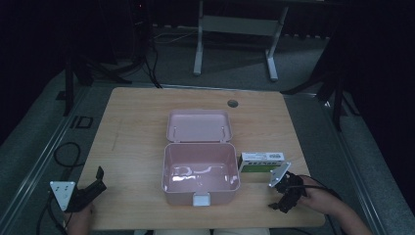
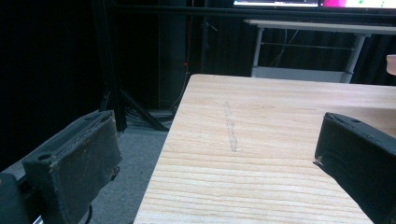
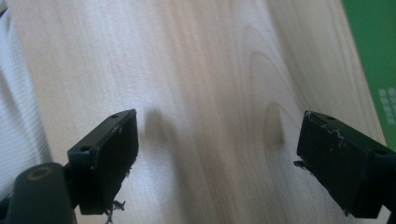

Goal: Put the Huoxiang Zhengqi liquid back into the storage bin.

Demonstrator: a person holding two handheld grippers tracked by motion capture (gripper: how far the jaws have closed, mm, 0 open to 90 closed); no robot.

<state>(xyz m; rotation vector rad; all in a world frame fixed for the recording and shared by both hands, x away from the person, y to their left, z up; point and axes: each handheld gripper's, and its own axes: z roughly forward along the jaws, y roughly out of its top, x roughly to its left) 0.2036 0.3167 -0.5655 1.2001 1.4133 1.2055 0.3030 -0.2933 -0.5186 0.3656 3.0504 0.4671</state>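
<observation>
Tongs on both sides stood released: the left tongs (image 1: 100,177) near the desk's (image 1: 137,117) front left corner, the right tongs (image 1: 281,198) near its front right, just short of the green-and-white carton (image 1: 261,162) beside the open pink box (image 1: 200,178). Gripping the carton squarely across its narrow width would have served best.

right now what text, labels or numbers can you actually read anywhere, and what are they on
"ID": white letters on the floor, left of the table.
Green and white carton, right of the open pink box: dark print on its top face, too small to read.
Same carton in the right gripper view: pale characters on the green face, too blurred to read.
Nothing else legible.
</observation>
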